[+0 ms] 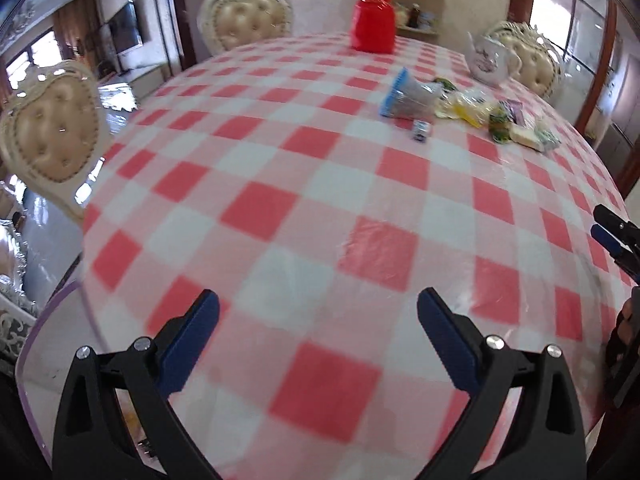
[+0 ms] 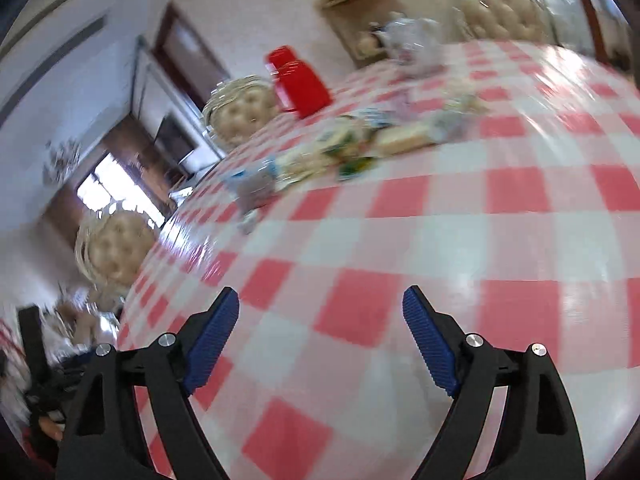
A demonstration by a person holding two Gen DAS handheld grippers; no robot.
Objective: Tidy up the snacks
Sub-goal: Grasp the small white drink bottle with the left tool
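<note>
A heap of wrapped snacks (image 1: 468,110) lies on the far right of the red-and-white checked table (image 1: 280,208); a blue-topped clear bag (image 1: 404,98) and a small blue packet (image 1: 422,133) lie at its left end. In the right wrist view the same snack heap (image 2: 352,146) is blurred and tilted, well beyond the fingers. My left gripper (image 1: 318,304) is open over bare cloth near the front edge. My right gripper (image 2: 320,300) is open too, with nothing between its blue pads; its tips (image 1: 610,232) show at the left view's right edge.
A red lidded container (image 1: 373,20) stands at the table's far side, a white teapot (image 1: 490,60) to its right. Cream padded chairs (image 1: 246,20) ring the table. A shelf (image 1: 416,0) hangs on the back wall. The glass table edge (image 1: 48,320) curves at the near left.
</note>
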